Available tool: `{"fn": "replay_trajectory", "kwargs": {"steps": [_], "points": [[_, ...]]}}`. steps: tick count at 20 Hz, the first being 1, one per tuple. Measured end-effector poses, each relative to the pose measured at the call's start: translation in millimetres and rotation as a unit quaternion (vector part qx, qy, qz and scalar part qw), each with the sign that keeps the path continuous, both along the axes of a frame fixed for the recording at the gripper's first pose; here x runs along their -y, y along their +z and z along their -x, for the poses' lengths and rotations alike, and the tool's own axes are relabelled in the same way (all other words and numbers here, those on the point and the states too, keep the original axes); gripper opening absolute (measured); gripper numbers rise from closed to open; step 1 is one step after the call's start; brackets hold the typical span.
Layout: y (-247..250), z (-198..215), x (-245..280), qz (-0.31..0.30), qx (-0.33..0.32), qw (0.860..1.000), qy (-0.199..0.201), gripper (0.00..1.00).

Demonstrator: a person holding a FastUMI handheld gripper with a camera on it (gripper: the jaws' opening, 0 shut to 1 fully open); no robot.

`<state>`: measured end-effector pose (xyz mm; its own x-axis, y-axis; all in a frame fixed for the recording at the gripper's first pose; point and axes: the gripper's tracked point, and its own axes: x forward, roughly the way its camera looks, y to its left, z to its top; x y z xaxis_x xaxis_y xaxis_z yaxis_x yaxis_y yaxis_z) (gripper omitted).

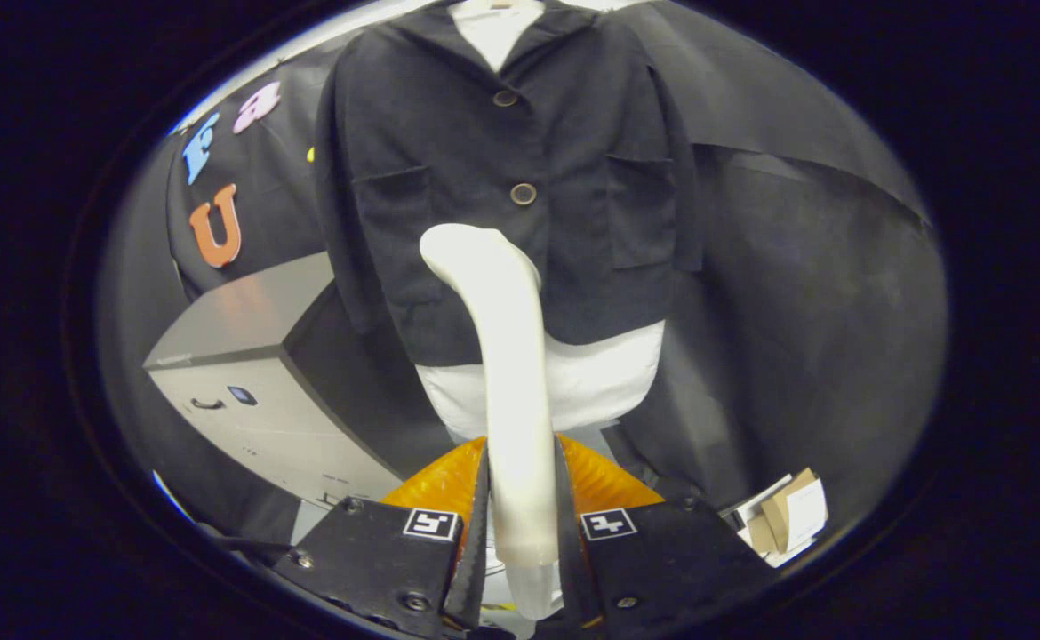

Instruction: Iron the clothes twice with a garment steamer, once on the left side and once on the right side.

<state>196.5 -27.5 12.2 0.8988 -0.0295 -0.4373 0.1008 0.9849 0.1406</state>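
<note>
We are holding the claw (pixel 522 520) clamped on the white garment steamer (pixel 507 373), both fingers pressing its handle. Its head is sitting at the lower front of the dark jacket (pixel 502 169), just left of the button line. We are judging the risks: the smooth handle twisting in the grip, or the head snagging a pocket (pixel 391 218).

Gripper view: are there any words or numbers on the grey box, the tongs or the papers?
Grey box: tiny mark along its top edge, too blurred to read.
Tongs, shut on the white steamer: square black-and-white markers, no words.
Papers: nothing readable.
</note>
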Motion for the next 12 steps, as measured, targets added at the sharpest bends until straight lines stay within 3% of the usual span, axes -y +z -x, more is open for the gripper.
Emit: {"fn": "replay_trajectory", "kwargs": {"steps": [12], "points": [[83, -3, 76, -0.061, 0.095, 0.990, -0.084, 0.37]]}}
